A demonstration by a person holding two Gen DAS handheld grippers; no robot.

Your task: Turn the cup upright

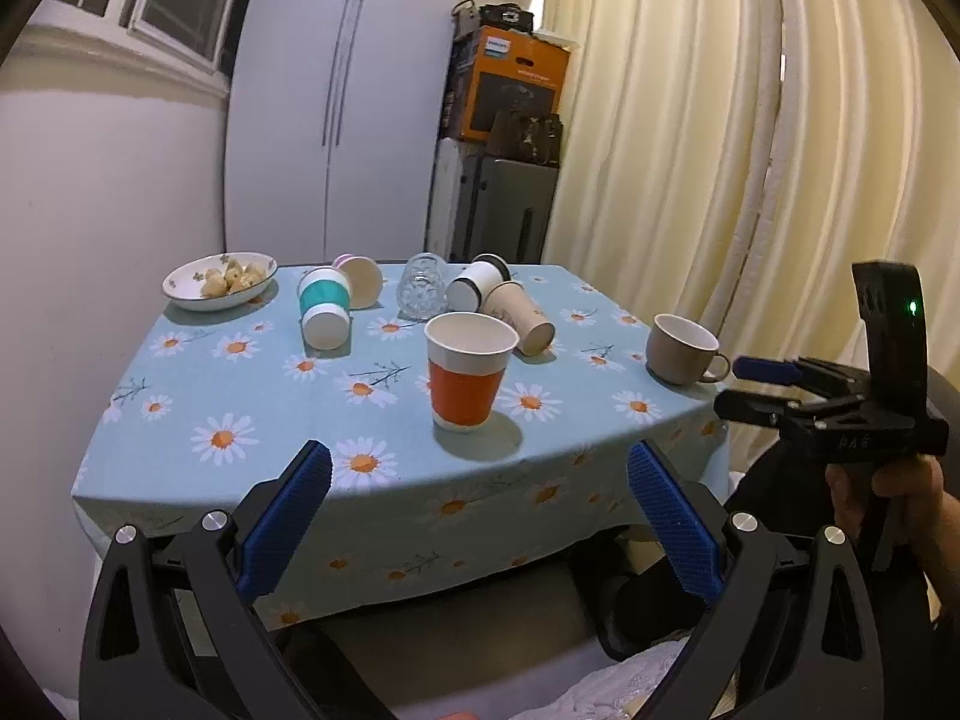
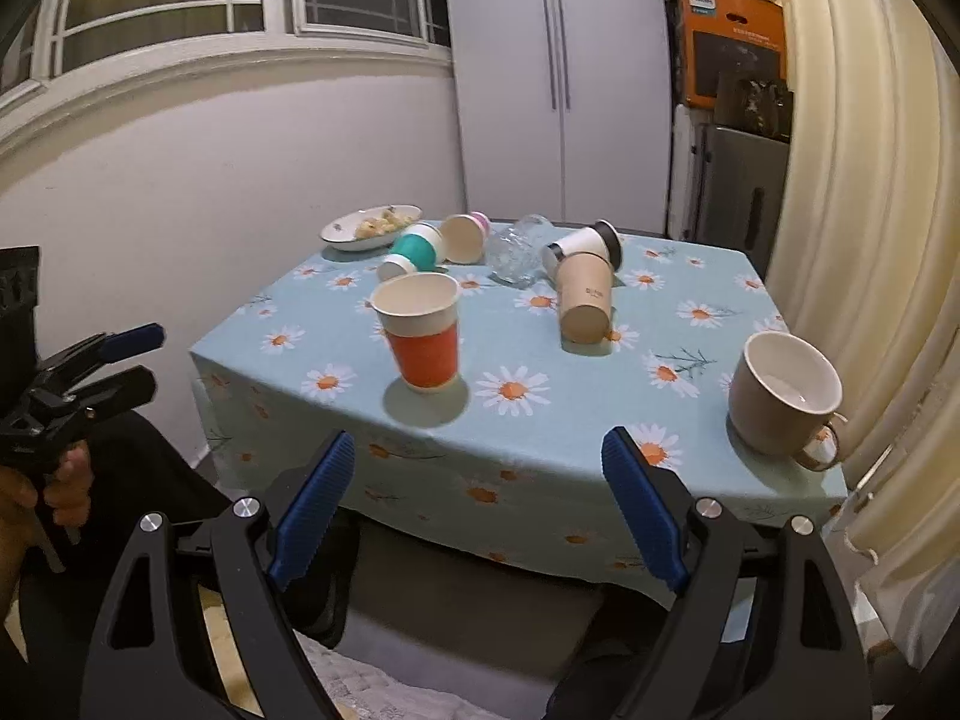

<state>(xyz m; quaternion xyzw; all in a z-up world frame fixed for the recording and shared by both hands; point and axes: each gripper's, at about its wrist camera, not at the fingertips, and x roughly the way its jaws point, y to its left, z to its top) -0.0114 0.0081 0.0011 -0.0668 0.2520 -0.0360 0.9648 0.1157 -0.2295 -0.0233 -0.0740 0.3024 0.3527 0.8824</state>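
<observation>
Table (image 1: 198, 396) with daisy cloth, left side close to the white wall (image 1: 90, 192), right side close to cream curtains (image 1: 720, 150), cabinet (image 1: 336, 90) behind the far edge. Near half of the cloth mostly bare; only the orange-sleeved paper cup (image 1: 468, 378) stands there, upright, mouth up, near the front edge at centre. Beige mug (image 1: 684, 348) upright at the near right corner, close to the edge, handle pointing right toward the curtain.

Far half crowded. Teal-sleeved cup (image 1: 324, 306) lies on its side, long axis running roughly front to back, white base end toward the camera. Pink-rimmed cup (image 1: 360, 279) on its side just behind it, touching or nearly so. Glass tumbler (image 1: 423, 285) tipped over at far centre. Black-rimmed white cup (image 1: 477, 282) on its side right of the glass, resting against the kraft paper cup (image 1: 519, 315), which also lies down, base toward the near right. Bowl of snacks (image 1: 219, 282) at the far left corner, overhanging the edge a bit.

Left gripper (image 1: 480, 516) held off the front edge, jaws spread wide, nothing between them. Right gripper (image 2: 477, 504) also off the front edge, jaws wide, holding nothing.
</observation>
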